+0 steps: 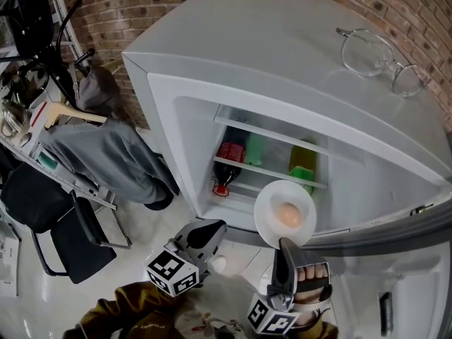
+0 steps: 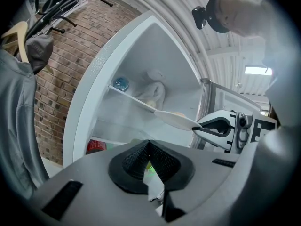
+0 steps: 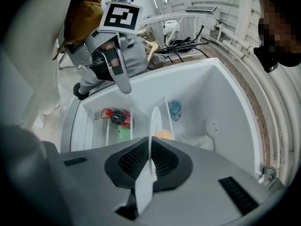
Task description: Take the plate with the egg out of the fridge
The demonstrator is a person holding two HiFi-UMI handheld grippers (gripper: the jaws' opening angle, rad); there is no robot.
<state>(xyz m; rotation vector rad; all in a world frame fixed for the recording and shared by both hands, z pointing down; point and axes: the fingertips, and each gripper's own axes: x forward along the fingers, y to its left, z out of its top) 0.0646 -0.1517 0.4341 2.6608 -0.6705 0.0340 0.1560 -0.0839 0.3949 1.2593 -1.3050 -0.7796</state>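
Observation:
A white plate point(image 1: 270, 202) carrying a pale brown egg point(image 1: 288, 215) hangs in front of the open fridge point(image 1: 176, 111), near its lower front edge. My right gripper point(image 1: 285, 248) is shut on the plate's near rim. In the right gripper view the plate point(image 3: 154, 124) runs edge-on between the jaws, with the egg point(image 3: 164, 135) just past them. My left gripper point(image 1: 209, 233) hovers to the plate's left, shut and holding nothing. In the left gripper view, the plate point(image 2: 175, 119) and the right gripper point(image 2: 210, 127) show ahead to the right.
Inside the fridge are a red-labelled cola bottle point(image 1: 227, 162) and green containers point(image 1: 304, 164) on wire shelves. Glasses point(image 1: 381, 58) lie on the fridge top. The open fridge door point(image 1: 395, 274) stands at the right. A chair with grey clothing point(image 1: 106, 157) stands left, by a brick wall.

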